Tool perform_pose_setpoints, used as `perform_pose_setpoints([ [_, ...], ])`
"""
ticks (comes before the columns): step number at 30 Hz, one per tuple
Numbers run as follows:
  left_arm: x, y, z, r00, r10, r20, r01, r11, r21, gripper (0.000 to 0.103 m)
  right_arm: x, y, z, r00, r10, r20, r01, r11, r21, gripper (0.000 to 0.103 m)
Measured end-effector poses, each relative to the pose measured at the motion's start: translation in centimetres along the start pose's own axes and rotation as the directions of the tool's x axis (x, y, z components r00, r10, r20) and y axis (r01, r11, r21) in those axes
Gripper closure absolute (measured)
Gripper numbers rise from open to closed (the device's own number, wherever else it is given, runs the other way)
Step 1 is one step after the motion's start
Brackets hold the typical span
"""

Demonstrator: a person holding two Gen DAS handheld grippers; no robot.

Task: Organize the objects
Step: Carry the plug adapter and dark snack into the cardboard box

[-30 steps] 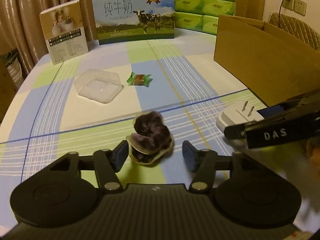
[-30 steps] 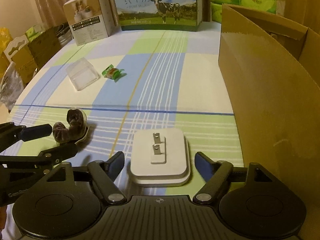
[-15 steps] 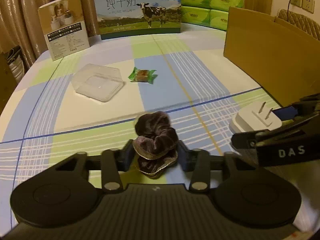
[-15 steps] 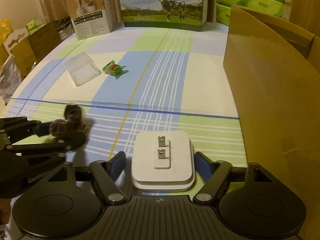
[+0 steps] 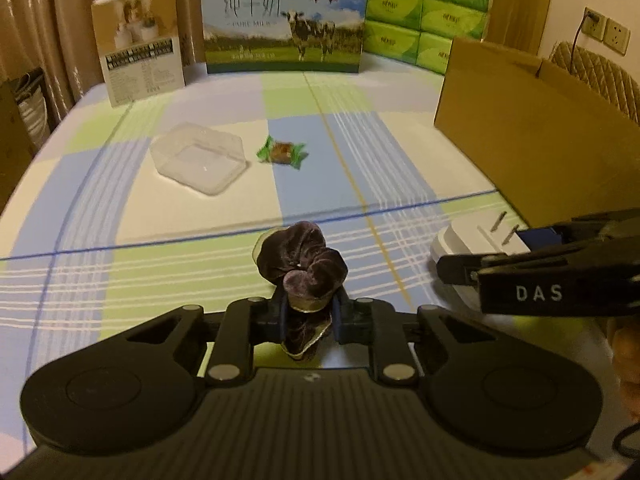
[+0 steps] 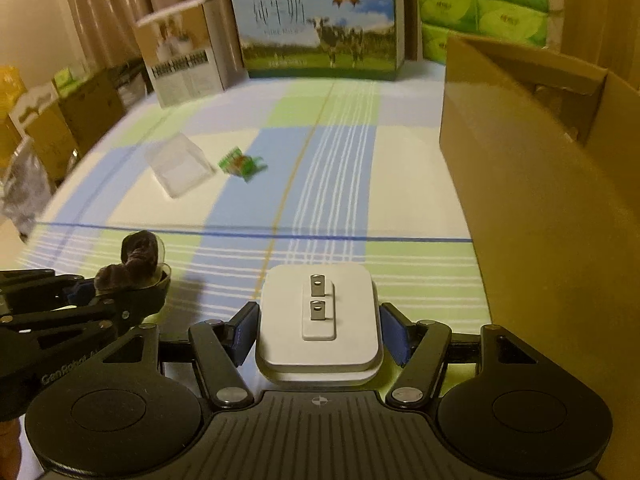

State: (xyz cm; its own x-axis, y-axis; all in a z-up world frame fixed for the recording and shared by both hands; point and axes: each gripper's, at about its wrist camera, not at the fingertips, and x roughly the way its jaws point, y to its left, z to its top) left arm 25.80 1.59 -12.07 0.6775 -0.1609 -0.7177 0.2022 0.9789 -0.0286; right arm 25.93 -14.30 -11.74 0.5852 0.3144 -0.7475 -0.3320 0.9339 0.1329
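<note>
My left gripper is shut on a dark purple velvet scrunchie and holds it above the checked tablecloth; it also shows in the right wrist view. My right gripper is shut on a white plug adapter with two metal prongs pointing up, lifted off the cloth. The adapter also shows at the right of the left wrist view.
An open cardboard box stands at the right. A clear plastic container and a green-wrapped candy lie mid-table. A milk carton box, a small product box and green tissue packs stand at the back.
My left gripper closed on the scrunchie and lifted it. My right gripper closed on the plug adapter and raised it; both views moved forward and up.
</note>
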Motion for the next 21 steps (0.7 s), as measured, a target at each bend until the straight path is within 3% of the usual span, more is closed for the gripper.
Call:
perform_pose_setpoints([
  [11, -10.7, -3.2, -0.6, 0.997, -0.009, 0.082, 0.013, 0.999, -0.050, 0.087, -11.3, -0.8, -1.9, 0.994, 0.030, 0.104, -0.035, 0.998, 0.048, 0.042],
  [21, -18.8, -7.2, -3.0, 0.995, -0.017, 0.097, 0.025, 0.996, -0.080, 0.087, -19.3, -0.4, -5.1, 0.989, 0.050, 0.143, -0.054, 0.998, 0.029, 0.042],
])
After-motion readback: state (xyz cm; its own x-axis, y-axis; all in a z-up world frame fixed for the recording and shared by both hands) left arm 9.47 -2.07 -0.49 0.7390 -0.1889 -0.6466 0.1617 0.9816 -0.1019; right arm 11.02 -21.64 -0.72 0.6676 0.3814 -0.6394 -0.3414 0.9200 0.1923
